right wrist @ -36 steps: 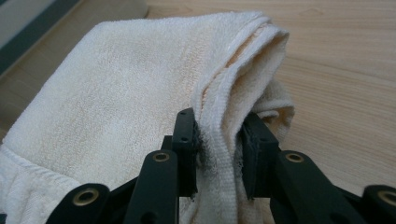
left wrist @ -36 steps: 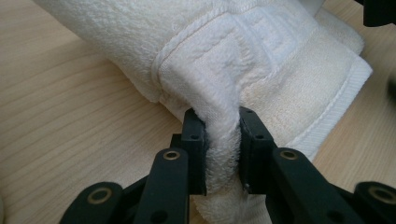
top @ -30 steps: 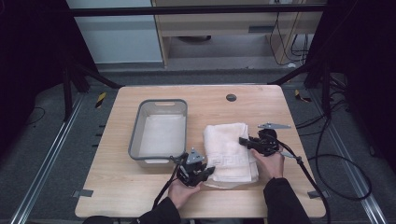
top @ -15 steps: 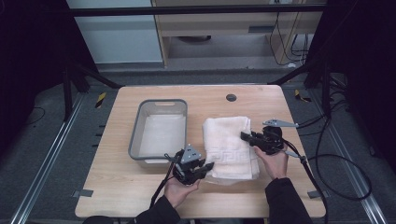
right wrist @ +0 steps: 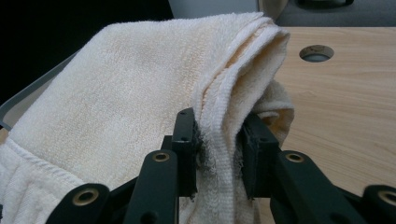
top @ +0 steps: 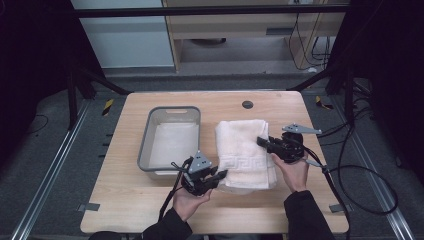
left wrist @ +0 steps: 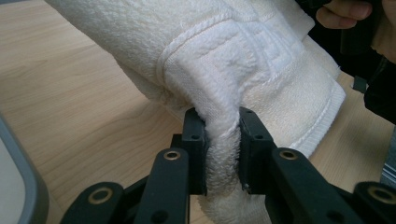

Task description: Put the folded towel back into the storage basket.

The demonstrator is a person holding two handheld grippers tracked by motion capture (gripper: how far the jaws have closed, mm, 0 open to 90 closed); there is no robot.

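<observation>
While both tools point(top: 222, 175) point(top: 261, 142) pinch it, the folded terry towel point(top: 245, 150) sags softly.

Cream-white towel point(top: 243, 150) with woven key-pattern border, grey tub point(top: 171, 137), pale wood-grain table point(top: 125, 200), black hand-held grippers.

One folded white towel point(top: 245, 150) and one grey bin point(top: 170, 137) are seen on one table point(top: 125, 210). Two grippers are counted, the left gripper point(top: 220, 175) and the right gripper point(top: 261, 141).

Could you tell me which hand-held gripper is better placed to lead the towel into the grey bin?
Probably left: the left hand-held gripper grips the towel right beside the grey bin.
</observation>
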